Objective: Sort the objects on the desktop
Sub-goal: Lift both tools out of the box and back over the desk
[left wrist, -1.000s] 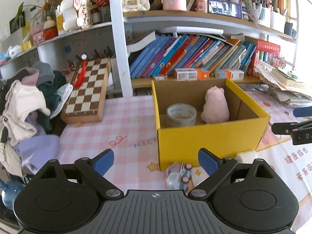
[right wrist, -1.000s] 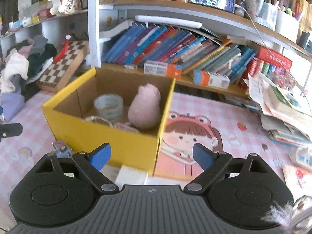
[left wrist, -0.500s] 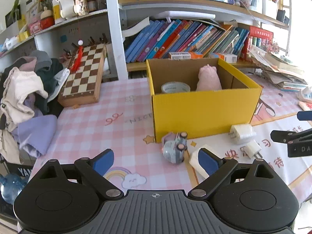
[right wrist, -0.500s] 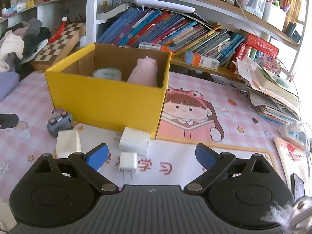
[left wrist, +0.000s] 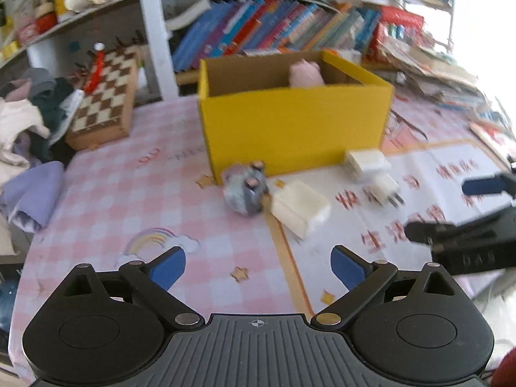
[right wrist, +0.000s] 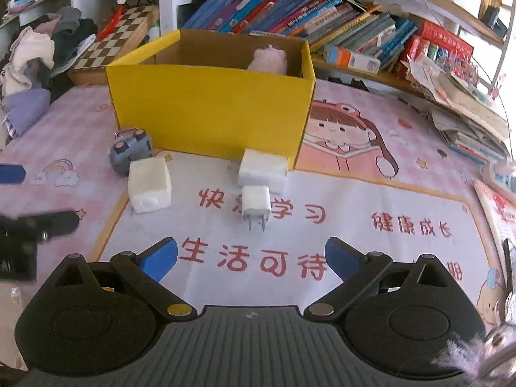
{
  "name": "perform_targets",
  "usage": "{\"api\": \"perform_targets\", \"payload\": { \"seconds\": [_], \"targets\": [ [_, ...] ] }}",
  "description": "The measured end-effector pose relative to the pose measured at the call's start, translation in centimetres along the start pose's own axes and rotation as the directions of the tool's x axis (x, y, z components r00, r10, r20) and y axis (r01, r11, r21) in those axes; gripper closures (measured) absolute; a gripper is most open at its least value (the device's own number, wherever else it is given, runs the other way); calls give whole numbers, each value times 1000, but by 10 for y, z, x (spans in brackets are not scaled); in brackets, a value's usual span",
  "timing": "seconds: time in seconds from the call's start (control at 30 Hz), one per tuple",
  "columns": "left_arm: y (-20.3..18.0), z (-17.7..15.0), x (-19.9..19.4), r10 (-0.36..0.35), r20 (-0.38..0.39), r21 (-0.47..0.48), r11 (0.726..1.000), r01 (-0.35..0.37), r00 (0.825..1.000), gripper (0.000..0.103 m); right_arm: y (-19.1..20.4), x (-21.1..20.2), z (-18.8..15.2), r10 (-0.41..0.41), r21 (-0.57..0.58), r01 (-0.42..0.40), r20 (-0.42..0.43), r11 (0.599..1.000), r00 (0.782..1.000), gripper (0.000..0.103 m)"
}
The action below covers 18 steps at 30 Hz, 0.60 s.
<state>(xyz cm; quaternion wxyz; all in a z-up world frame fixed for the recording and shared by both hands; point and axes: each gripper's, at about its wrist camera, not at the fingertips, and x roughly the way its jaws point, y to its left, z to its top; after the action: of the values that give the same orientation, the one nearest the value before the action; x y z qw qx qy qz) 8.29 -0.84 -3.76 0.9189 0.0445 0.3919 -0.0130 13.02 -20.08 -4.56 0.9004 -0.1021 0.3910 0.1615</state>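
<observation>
A yellow cardboard box stands on the desk with a pink plush toy inside. In front of it lie a grey toy car, a white block, a larger white charger and a small white plug adapter. My left gripper is open above the mat, short of the toy car. My right gripper is open and empty, just short of the plug adapter.
A chessboard leans at the back left beside a heap of clothes. Rows of books fill the shelf behind the box. Stacked papers lie at the right. The other gripper shows at each view's edge.
Both grippers have drawn back from the box and come lower over the mat. The toy car, block and chargers in front of the box have come into full view.
</observation>
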Motion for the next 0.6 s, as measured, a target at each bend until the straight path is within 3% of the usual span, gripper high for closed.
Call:
{"api": "perform_targets", "payload": {
  "seconds": [0.4, 0.57, 0.6],
  "targets": [
    [-3, 2, 3, -1, 4, -1, 1000, 1, 1000, 4, -9, 1, 2, 3, 13, -3, 4, 1000, 1000, 4],
    [-4, 4, 9, 10, -6, -6, 1000, -10, 1000, 4, -12, 5, 7, 12, 7, -13, 2, 1000, 1000, 8],
    [-4, 4, 11, 10, -8, -10, 1000, -10, 1000, 4, -13, 7, 9, 17, 6, -17, 0, 1000, 1000, 13]
  ]
}}
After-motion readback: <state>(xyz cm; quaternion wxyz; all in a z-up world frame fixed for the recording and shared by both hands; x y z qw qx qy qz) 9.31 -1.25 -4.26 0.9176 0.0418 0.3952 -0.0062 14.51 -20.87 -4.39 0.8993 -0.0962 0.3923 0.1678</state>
